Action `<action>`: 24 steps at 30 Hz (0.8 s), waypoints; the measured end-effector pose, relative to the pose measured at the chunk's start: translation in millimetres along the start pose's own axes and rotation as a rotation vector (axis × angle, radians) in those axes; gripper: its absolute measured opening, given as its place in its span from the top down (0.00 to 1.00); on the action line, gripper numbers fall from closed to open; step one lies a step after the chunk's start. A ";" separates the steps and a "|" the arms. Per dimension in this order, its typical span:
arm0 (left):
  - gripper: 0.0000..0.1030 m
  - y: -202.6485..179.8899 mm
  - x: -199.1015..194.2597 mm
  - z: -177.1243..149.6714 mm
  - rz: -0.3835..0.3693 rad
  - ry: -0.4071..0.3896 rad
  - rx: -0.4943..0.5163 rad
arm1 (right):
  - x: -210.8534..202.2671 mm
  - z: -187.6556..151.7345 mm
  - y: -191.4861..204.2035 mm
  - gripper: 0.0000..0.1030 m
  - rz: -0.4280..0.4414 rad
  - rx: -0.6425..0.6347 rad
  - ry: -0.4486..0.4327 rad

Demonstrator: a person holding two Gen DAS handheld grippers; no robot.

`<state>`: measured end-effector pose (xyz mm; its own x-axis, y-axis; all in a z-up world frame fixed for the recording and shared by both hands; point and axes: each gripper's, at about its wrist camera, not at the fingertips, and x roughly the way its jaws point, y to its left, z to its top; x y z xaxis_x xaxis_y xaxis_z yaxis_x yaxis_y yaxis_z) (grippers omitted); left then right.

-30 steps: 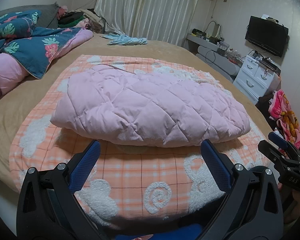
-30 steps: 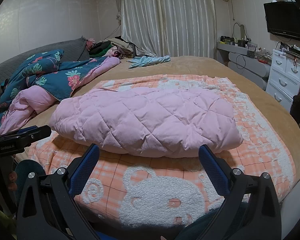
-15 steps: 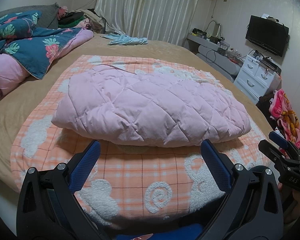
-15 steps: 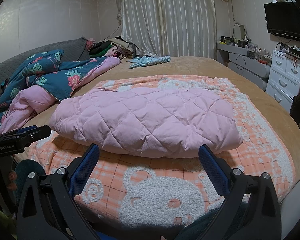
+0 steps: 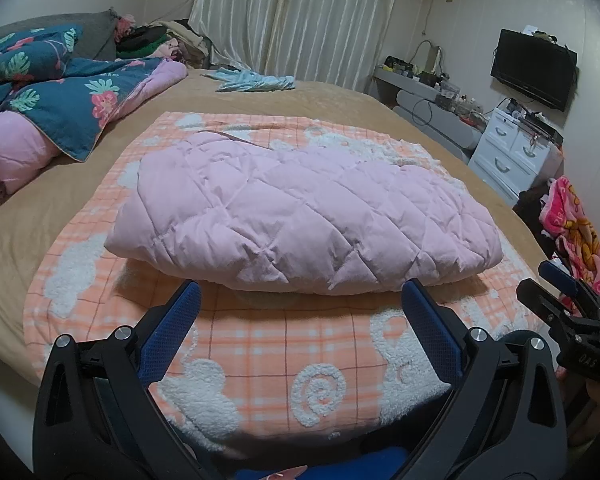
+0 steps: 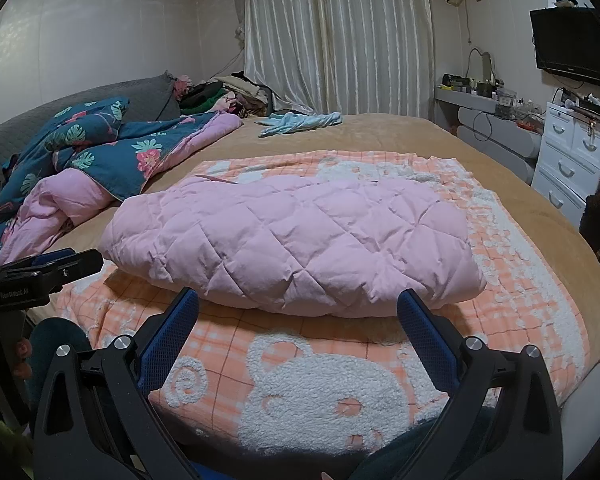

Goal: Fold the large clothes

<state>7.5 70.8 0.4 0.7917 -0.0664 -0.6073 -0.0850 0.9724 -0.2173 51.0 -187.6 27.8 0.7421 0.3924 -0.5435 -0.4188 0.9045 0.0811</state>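
while both tools hang spread and empty at the bed's near edge, the left gripper point(image 5: 298, 320) and right gripper point(image 6: 298, 320) each face the pink quilted garment point(image 5: 300, 216) at twelve o'clock. it lies bundled on the orange plaid blanket point(image 5: 260, 344), long axis nine to three, roughly equally near both.

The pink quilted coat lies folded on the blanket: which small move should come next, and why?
Probably none on the pink quilted coat itself: it lies as a compact bundle on the orange checked blanket. Both tongs, left and right, are open, empty and short of it, so drawing them back seems sensible.
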 end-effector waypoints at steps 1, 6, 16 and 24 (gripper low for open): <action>0.09 -0.7 0.7 0.1 0.003 0.002 0.001 | -0.1 0.4 -0.2 0.04 -0.001 -0.001 0.000; 0.09 0.8 3.3 0.7 0.007 0.013 0.007 | -1.4 1.6 -0.6 0.04 -0.003 -0.006 -0.003; 0.09 4.8 7.0 0.7 0.025 0.011 -0.007 | -9.3 5.4 -21.7 0.04 -0.071 0.030 -0.034; 0.09 89.7 23.7 24.7 0.203 0.001 -0.147 | -36.5 -8.5 -154.0 0.04 -0.337 0.270 -0.072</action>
<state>33.5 162.0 -14.6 0.7486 0.1268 -0.6507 -0.3297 0.9228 -0.1994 84.0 -342.7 28.1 0.8523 0.0703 -0.5183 -0.0025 0.9915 0.1303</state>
